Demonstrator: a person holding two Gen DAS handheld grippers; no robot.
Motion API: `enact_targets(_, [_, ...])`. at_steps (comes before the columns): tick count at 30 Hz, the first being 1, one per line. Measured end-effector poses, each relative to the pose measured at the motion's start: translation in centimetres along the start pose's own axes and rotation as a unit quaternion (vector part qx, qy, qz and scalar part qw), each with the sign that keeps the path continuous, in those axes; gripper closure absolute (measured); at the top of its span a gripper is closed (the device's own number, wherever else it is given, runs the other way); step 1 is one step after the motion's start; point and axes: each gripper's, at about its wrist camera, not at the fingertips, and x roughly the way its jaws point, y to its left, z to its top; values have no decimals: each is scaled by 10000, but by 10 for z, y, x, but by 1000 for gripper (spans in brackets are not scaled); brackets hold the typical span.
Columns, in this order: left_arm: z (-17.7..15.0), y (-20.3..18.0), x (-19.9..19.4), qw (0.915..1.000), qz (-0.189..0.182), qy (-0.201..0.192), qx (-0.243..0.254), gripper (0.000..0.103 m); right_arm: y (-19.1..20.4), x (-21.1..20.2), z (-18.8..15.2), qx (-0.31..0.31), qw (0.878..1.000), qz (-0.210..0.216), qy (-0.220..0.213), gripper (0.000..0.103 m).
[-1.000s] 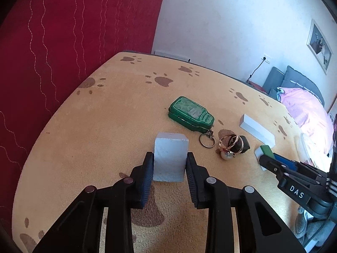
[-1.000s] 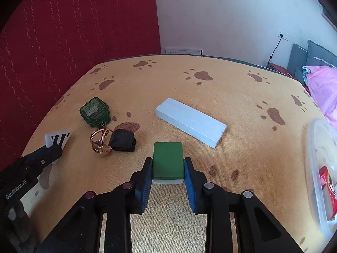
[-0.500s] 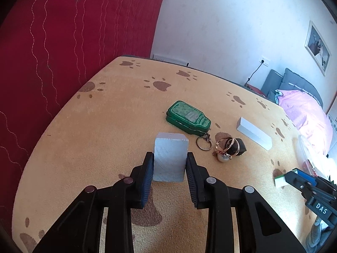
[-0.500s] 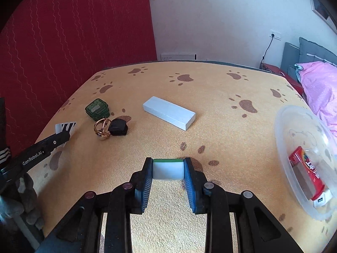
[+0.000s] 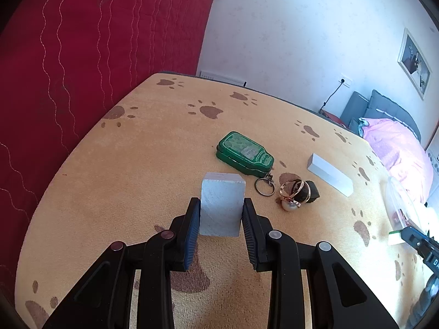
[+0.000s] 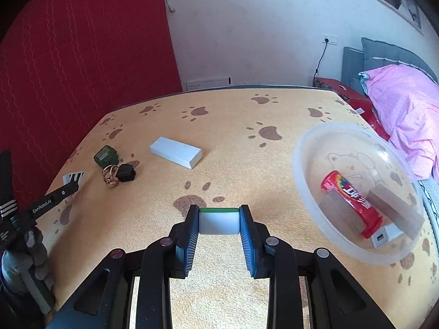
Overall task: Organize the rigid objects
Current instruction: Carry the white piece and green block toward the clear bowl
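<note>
In the left wrist view my left gripper (image 5: 221, 202) is shut on a grey block (image 5: 221, 211) that stands upright on the paw-print cloth. The right wrist view shows my right gripper (image 6: 218, 209) shut on a white tile with a green top (image 6: 218, 223), held above the cloth. That tile hangs just left of a clear plastic bowl (image 6: 295, 164). In the bowl lie a red candy tube (image 6: 351, 200), two brownish blocks (image 6: 395, 211) and a small white charger (image 6: 384, 237). The right gripper (image 5: 418, 244) and its tile (image 5: 395, 237) also show at the left view's right edge.
A long white block (image 6: 175, 152), a green tin (image 6: 106, 155) with a key ring (image 5: 264, 187), and gold rings (image 6: 111, 174) on a black holder (image 6: 126, 172) lie on the cloth. A red curtain hangs at the left, and a pink-covered bed stands at the right.
My right gripper has carried the green-topped tile to the right, away from the long white block, and the clear bowl has come into its view. The left gripper and grey block have not moved.
</note>
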Motion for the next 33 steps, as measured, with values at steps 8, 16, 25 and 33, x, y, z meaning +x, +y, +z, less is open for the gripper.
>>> enact_targets(8, [-1, -14, -9, 9999, -132, -19, 103, 72, -41, -20, 7, 365, 9984, -357, -261, 72])
enact_targets(16, [-10, -34, -17, 9994, -230, 50, 247, 72, -85, -29, 7, 784, 9940, -667, -358, 72])
enact_targets(25, [-14, -57, -27, 9985, -450, 116, 273, 72, -114, -22, -1, 1087, 9908, -753, -284, 72])
enact_targets(33, [-20, -87, -34, 9969, -598, 184, 482, 72, -127, -20, -6, 1071, 9913, -716, -263, 72])
